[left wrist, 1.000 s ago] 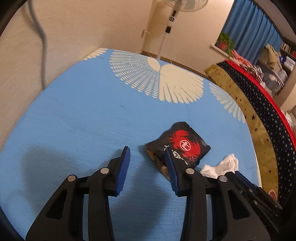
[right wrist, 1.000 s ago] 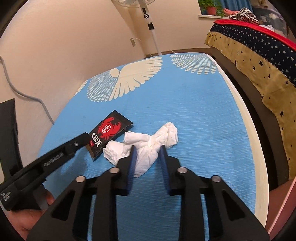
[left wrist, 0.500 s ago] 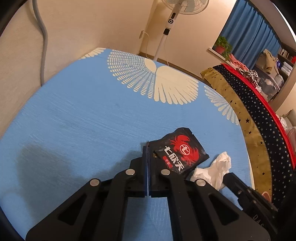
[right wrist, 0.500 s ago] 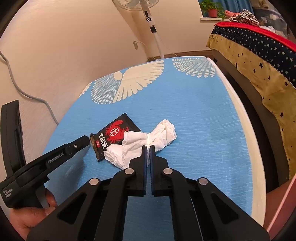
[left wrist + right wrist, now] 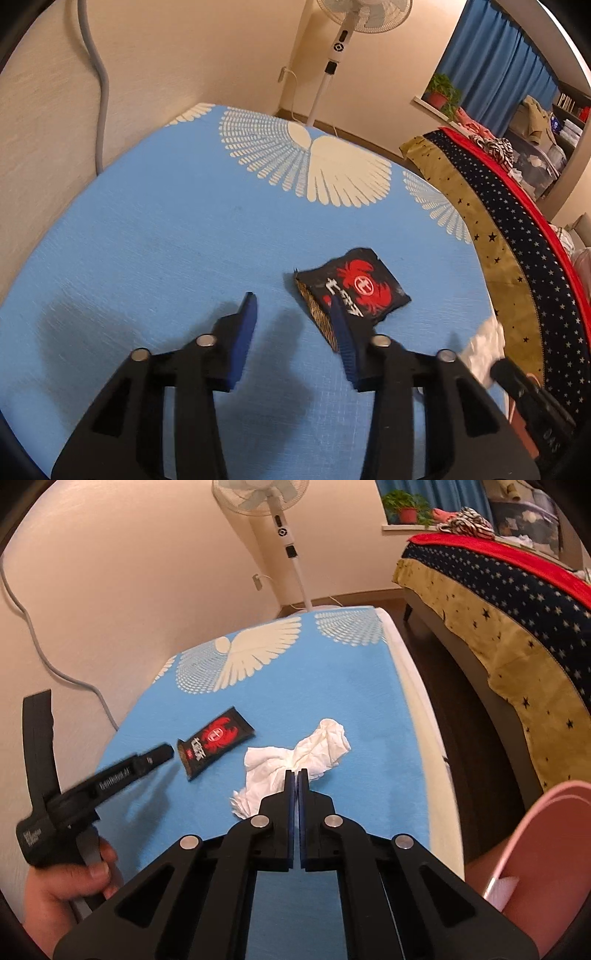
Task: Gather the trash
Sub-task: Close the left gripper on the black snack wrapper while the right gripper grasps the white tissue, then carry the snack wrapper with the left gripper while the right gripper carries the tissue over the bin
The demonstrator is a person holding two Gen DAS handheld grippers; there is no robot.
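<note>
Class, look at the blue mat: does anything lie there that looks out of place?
Yes. A black wrapper and a crumpled tissue lie loose on the mat, side by side: litter on an otherwise tidy cover.

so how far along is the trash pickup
Nothing looks collected yet. The right gripper is shut on the tissue, which seems to be just lifting. The left gripper, jaws just reopened, holds nothing; the black wrapper lies on the blue cloth.
</note>
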